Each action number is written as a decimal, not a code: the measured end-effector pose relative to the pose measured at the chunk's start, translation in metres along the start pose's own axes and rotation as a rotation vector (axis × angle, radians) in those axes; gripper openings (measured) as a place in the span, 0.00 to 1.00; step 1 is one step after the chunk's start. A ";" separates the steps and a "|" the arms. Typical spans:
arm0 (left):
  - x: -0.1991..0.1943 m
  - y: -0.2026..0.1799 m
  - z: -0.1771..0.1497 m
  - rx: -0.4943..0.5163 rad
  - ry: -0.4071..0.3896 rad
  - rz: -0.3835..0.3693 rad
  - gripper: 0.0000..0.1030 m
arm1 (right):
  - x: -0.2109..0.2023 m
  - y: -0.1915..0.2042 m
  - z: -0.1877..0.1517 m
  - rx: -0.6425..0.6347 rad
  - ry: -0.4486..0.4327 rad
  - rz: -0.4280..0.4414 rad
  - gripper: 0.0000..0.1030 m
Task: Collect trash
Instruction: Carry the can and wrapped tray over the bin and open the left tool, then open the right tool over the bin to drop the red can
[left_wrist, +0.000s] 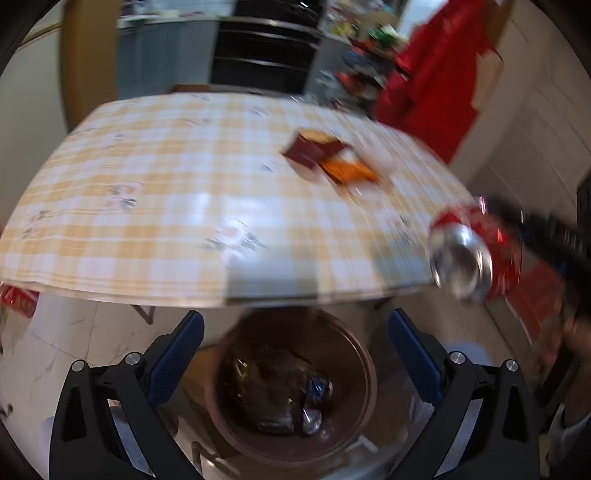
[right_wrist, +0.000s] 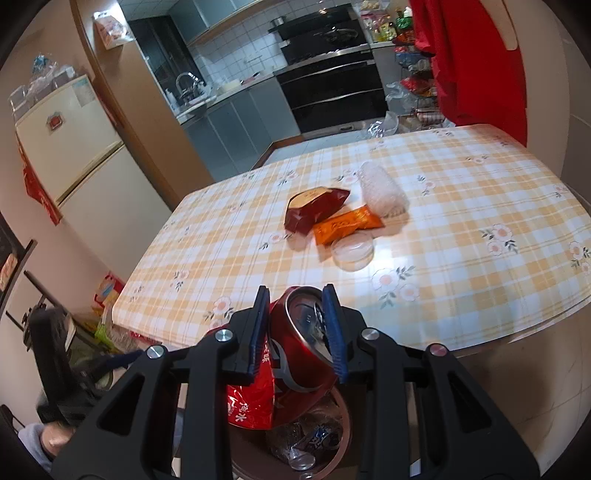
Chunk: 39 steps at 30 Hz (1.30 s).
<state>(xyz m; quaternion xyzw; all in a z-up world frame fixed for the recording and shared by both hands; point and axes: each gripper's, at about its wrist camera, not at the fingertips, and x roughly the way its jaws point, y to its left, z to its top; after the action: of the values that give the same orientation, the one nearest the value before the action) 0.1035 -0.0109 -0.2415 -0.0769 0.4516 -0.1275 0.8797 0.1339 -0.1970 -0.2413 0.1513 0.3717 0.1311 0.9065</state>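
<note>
My right gripper is shut on a crushed red soda can and holds it over the brown trash bin, just off the table's near edge. The can also shows in the left wrist view, at the right. My left gripper is open and empty above the bin, which holds several crumpled wrappers and bottles. On the checked table lie a dark red snack bag, an orange wrapper, a clear plastic lid and a clear plastic cup on its side.
The table edge lies just beyond the bin. A fridge stands at the left, kitchen counters and an oven at the back, and a red cloth hangs at the right.
</note>
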 end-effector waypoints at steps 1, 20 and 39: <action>-0.005 0.007 0.003 -0.022 -0.020 0.010 0.94 | 0.002 0.003 -0.002 -0.006 0.010 0.004 0.31; -0.061 0.069 0.003 -0.170 -0.182 0.130 0.94 | 0.033 0.061 -0.043 -0.120 0.187 0.069 0.31; -0.055 0.068 0.002 -0.158 -0.171 0.134 0.94 | 0.035 0.035 -0.033 -0.041 0.171 -0.057 0.94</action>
<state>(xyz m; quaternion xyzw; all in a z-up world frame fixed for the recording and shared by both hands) 0.0852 0.0705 -0.2149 -0.1262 0.3879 -0.0255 0.9127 0.1303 -0.1471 -0.2726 0.1103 0.4490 0.1253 0.8778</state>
